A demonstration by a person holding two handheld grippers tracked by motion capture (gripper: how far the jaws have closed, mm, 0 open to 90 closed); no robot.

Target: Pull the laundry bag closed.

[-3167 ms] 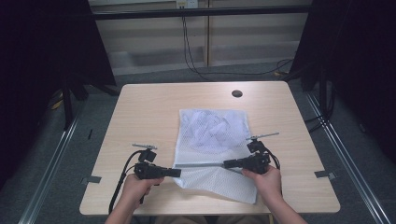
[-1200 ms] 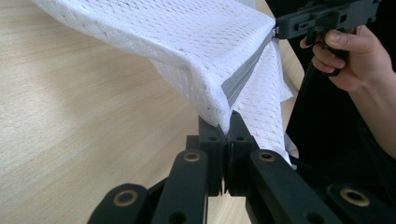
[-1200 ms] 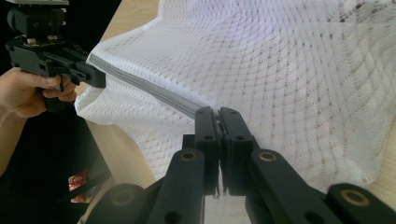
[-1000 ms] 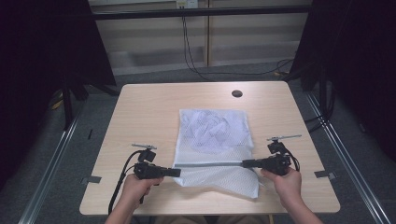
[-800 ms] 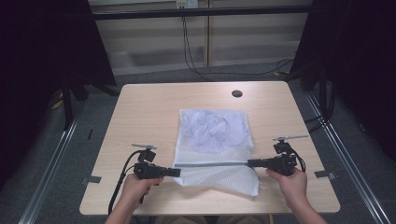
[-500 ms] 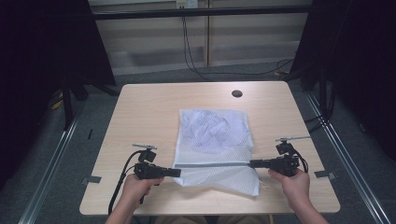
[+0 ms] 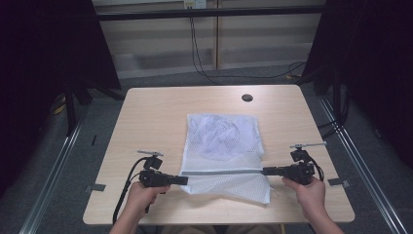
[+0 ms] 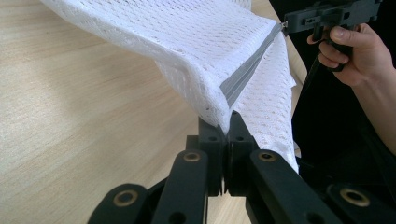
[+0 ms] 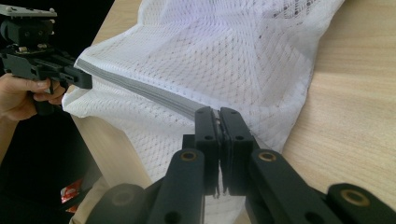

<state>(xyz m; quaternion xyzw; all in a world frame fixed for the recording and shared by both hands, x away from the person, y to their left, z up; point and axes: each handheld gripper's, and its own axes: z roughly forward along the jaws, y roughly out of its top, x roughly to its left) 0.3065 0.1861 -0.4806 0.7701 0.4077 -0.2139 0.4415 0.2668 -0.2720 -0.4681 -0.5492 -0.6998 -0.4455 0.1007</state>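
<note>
A white mesh laundry bag [image 7: 221, 141] lies on the wooden table [image 7: 156, 122], with a crumpled pale garment showing through its mesh. A grey zipper [image 7: 224, 172] runs straight across its near part, lifted a little off the table. My left gripper [image 7: 185, 180] is shut on the bag's left corner at the zipper's end [image 8: 228, 123]. My right gripper [image 7: 264, 170] is shut on the zipper's right end, apparently on the slider [image 9: 218, 114]. The zipper band [image 8: 245, 77] [image 9: 140, 88] stretches taut between the two grippers. A flap of mesh [image 7: 243, 187] hangs toward the table's near edge.
A small dark round hole [image 7: 247, 97] sits in the table's far right part. Bare wood [image 7: 146, 141] surrounds the bag on all sides. Black cables [image 7: 195, 58] run on the floor behind the table, and metal rails [image 7: 53, 170] flank it.
My right gripper has slid rightward along the zipper to the bag's right edge, and the grey band has grown longer. The left gripper has kept its place on the left corner.
</note>
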